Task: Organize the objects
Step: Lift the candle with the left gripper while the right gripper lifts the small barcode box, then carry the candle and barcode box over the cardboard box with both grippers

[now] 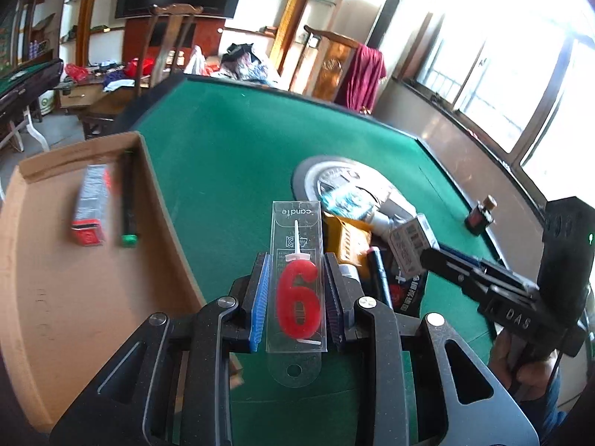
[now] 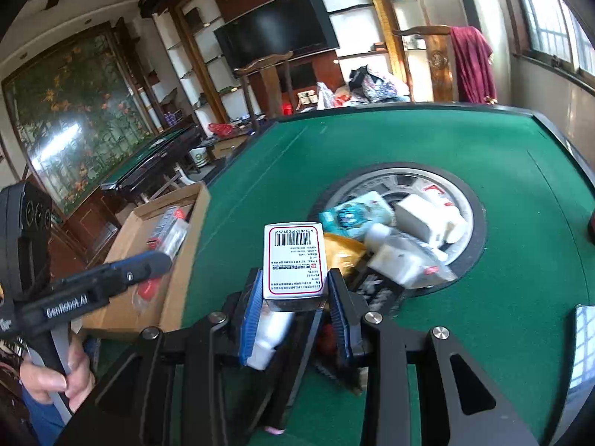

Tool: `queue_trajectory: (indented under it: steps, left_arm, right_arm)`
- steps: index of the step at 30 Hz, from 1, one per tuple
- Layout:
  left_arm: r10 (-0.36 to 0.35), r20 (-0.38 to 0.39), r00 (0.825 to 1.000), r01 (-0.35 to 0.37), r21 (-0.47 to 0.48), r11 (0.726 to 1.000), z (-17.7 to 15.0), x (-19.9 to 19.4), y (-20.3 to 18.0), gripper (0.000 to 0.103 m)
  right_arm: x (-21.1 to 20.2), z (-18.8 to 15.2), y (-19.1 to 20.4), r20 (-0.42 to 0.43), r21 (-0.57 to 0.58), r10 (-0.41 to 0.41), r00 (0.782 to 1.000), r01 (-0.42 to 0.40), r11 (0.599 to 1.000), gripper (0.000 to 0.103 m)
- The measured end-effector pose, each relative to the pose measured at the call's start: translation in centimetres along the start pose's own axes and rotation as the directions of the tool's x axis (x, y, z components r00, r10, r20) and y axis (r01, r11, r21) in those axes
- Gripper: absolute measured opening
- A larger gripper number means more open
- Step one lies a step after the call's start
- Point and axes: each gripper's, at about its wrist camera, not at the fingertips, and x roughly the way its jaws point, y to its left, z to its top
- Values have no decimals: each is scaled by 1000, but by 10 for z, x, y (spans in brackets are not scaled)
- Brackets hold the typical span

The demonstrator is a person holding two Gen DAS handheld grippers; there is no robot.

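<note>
My left gripper (image 1: 295,290) is shut on a clear candle pack (image 1: 296,286) with a red "6" candle, held above the green table (image 1: 230,141) beside the cardboard box (image 1: 48,290). The box holds a red-and-silver carton (image 1: 91,204) and a black marker with a green cap (image 1: 128,200). My right gripper (image 2: 292,293) is shut on a white barcode box (image 2: 293,260), above a pile of items (image 2: 394,238). The right gripper also shows in the left wrist view (image 1: 479,278), and the left one in the right wrist view (image 2: 111,275).
The pile of packets, bottles and boxes lies on and beside the table's round centre hub (image 2: 472,200). A small dark bottle (image 1: 481,215) stands near the right table edge. Wooden chairs (image 1: 167,44) and cluttered furniture stand beyond the table.
</note>
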Motion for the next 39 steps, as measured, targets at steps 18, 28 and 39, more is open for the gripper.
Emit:
queue_trajectory:
  steps: [18, 28, 39]
  left_arm:
    - [103, 56, 993, -92, -164, 982, -4, -67, 106, 27]
    - [186, -4, 983, -184, -179, 966, 8, -78, 154, 27]
    - [226, -120, 967, -243, -150, 958, 46, -42, 187, 27]
  right_arm:
    - [39, 10, 133, -118, -162, 135, 984, -153, 975, 34]
    - [80, 2, 190, -229, -247, 108, 967, -165, 955, 34]
    - [132, 9, 201, -324, -227, 49, 945, -128, 965, 34]
